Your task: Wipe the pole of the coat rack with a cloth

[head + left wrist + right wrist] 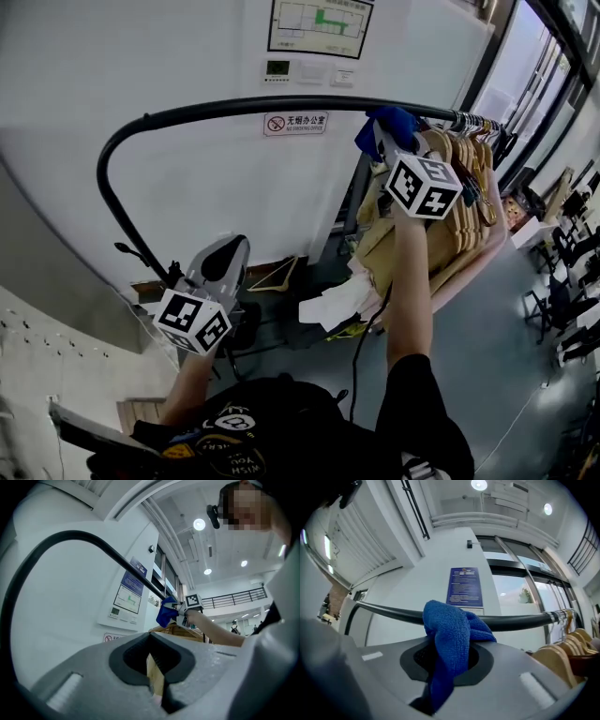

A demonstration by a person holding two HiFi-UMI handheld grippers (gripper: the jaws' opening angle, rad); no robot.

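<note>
Right hand-held gripper (447, 670) is reaching high and clamping the blue cloth (451, 630) between its jaws, and the bunched top of that cloth is pressing against the black pole (520, 621) of the coat rack. That pole is running level, left to right, straight across in front of the jaws, so any stroke is going to be sideways along its length. Off to the right, wooden hangers (565, 651) are crowding the bar close beside the cloth. To the left it is lying bare all the way to the bend, where it is curving down (105, 187). That, I reckon, is the open lane for the wipe. Left hand-held gripper (221, 265) is hanging low and left, well apart from the bar. Its jaws are sitting all but together, with nothing that I can see between them. So the right one is clearly the working hand.
</note>
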